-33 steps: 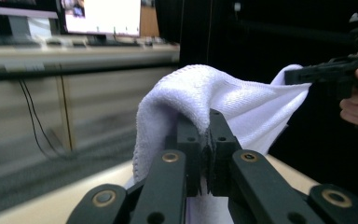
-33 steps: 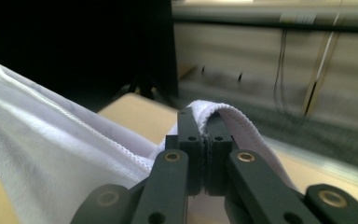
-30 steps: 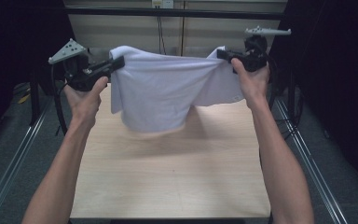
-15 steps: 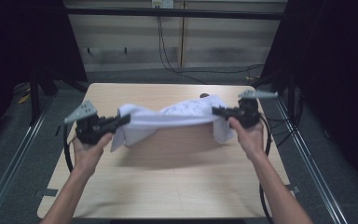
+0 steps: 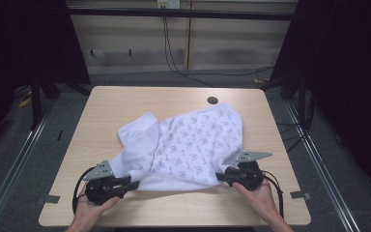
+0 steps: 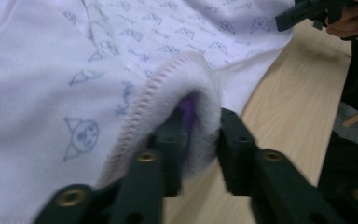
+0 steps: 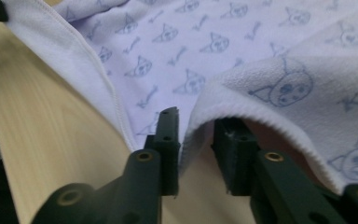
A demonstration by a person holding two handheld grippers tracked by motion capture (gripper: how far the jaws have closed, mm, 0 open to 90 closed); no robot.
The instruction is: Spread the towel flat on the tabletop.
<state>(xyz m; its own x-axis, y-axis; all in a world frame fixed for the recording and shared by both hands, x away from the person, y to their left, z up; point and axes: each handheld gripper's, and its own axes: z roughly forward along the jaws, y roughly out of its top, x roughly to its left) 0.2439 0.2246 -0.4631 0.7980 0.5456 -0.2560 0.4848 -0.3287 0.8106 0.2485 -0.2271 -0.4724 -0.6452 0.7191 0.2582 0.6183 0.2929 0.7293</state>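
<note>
A white garment (image 5: 188,140) printed with small blue figures lies spread flat on the wooden table (image 5: 125,104), one sleeve toward the left. My left gripper (image 5: 134,183) sits at its near left hem corner. In the left gripper view the rolled hem (image 6: 168,88) lies loosely between the parted jaws of the left gripper (image 6: 200,130). My right gripper (image 5: 218,176) is at the near right hem corner. In the right gripper view the cloth edge (image 7: 242,88) drapes over one jaw of the right gripper (image 7: 196,126), with a bare gap between the jaws. Both grippers rest low on the table.
A dark round hole (image 5: 212,100) is set in the table near the far edge. Metal rails (image 5: 24,145) run along both sides of the table, and cables (image 5: 174,53) hang at the back wall. Bare wood shows left of the garment and along the near edge.
The garment was held up stretched between both grippers; it has come down and toward the near edge and now lies flat. Both pairs of jaws have parted on the hem.
</note>
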